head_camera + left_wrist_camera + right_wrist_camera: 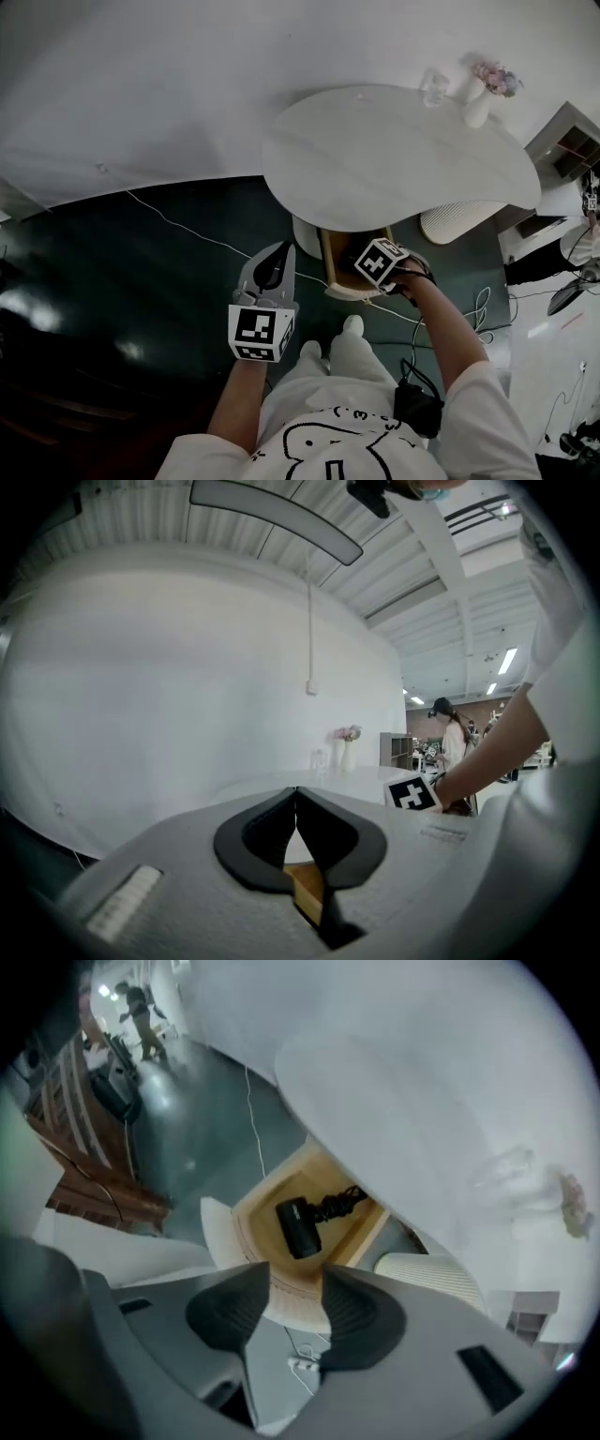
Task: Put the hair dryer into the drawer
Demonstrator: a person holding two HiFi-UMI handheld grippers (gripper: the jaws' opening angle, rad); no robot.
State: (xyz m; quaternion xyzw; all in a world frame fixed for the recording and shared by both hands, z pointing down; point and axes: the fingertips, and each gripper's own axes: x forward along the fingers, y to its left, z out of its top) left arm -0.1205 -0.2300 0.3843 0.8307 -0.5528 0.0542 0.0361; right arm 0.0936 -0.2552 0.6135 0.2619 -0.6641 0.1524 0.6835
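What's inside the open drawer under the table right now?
The black hair dryer lies in the drawer, with its cord bunched beside it. The rear of the drawer runs under the white table top, so anything back there is hidden.

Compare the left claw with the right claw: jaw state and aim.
The left claw has its jaws meeting at the tips; the right claw has its jaws apart. The left claw points roughly level toward the white table; the right claw points down at the open drawer holding the hair dryer. Both hold nothing.
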